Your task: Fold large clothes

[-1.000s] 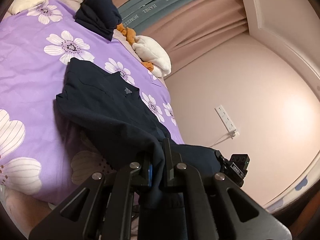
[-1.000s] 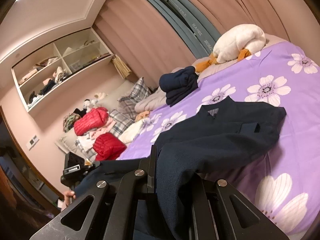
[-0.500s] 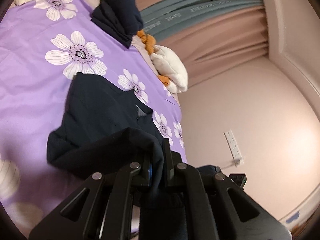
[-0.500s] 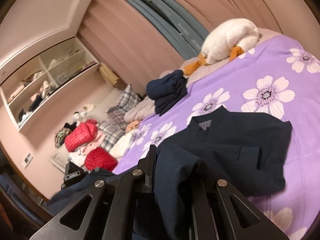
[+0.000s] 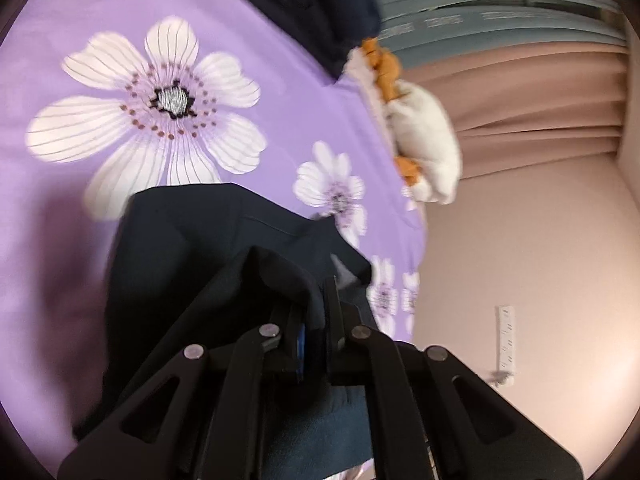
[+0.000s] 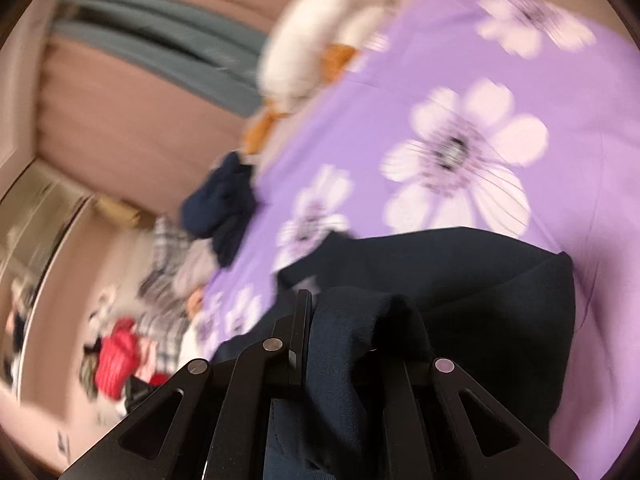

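A dark navy garment (image 5: pixel 180 264) lies on the purple flowered bedspread (image 5: pixel 80 208), its upper part flat and its lower part lifted and doubled over toward the collar. My left gripper (image 5: pixel 316 320) is shut on a bunched edge of the garment just above the flat part. In the right wrist view the same garment (image 6: pixel 500 300) shows, and my right gripper (image 6: pixel 344 320) is shut on another bunched edge of it; its right finger is hidden under cloth. Both views are motion-blurred.
A folded dark garment (image 5: pixel 316 4) and a white plush toy (image 5: pixel 424 148) lie at the bed's far end by the curtains. A wall socket (image 5: pixel 506 340) is on the pink wall. Red jackets (image 6: pixel 116 360) and pillows lie beyond the bed's side.
Both grippers have carried the garment's held hem forward over the bed toward its collar, folding it over itself. Both cameras now look more steeply down at the bed.
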A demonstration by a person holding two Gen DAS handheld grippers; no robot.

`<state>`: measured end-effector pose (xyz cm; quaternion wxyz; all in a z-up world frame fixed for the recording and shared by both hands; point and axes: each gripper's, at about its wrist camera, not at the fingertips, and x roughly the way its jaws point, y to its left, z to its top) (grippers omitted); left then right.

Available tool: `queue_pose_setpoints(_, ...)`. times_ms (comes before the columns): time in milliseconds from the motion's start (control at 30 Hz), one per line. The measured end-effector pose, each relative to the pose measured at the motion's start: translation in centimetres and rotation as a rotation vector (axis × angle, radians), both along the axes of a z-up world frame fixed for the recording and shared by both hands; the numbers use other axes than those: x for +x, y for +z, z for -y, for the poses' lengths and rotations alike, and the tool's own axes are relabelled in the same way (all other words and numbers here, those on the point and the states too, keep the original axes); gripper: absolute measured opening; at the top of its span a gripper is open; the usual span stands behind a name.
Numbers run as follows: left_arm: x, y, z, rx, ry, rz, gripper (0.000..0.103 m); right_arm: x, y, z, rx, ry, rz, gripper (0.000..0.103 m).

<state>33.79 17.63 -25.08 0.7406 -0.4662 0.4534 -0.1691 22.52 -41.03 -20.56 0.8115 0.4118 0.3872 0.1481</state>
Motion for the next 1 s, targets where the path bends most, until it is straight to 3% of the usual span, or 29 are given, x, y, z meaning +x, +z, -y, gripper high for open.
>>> queue_pose_setpoints(233,7.2,-5.0,0.9,0.04,0.023,-0.182,0.006,4.1,-4.8,1.8,0.134,-0.081,-0.197,0.008)
queue_pose_setpoints(367,9.0,-7.4,0.2,-0.022,0.068,-0.289,0.015,4.9,-8.3,3.7,0.37,-0.135,-0.359,0.017)
queue_pose_setpoints(433,9.5,-7.9,-0.4,-0.089,0.086,-0.316,0.022,5.2,-7.8,4.1,0.413,-0.121,-0.341,0.028)
queue_pose_setpoints(500,10.2,-8.0,-0.8,-0.155,0.091,-0.334,0.049,5.0,-7.1,4.6,0.469,-0.131,-0.31,0.054)
queue_pose_setpoints(567,10.8,-7.3,-1.0,-0.179,0.083,-0.337,0.059,4.6,-6.8,5.2,0.573,-0.17,-0.296,0.068)
queue_pose_setpoints(733,11.4,-5.1,-2.3,-0.225,0.146,-0.287,0.062,3.4,-6.1,7.1,0.715,-0.254,-0.25,0.073)
queue_pose_setpoints(833,11.5,-2.8,-3.2,-0.096,0.158,-0.213,0.062,2.4,-5.6,7.6,0.788,-0.309,-0.189,0.074)
queue_pose_setpoints(900,11.1,-1.7,-3.0,0.006,0.133,-0.179,0.062,2.1,-4.4,7.8,0.675,-0.309,-0.156,0.074)
queue_pose_setpoints(1000,9.8,-0.3,-1.3,0.192,0.01,-0.12,0.062,1.2,-1.5,7.5,0.477,-0.267,-0.07,0.074)
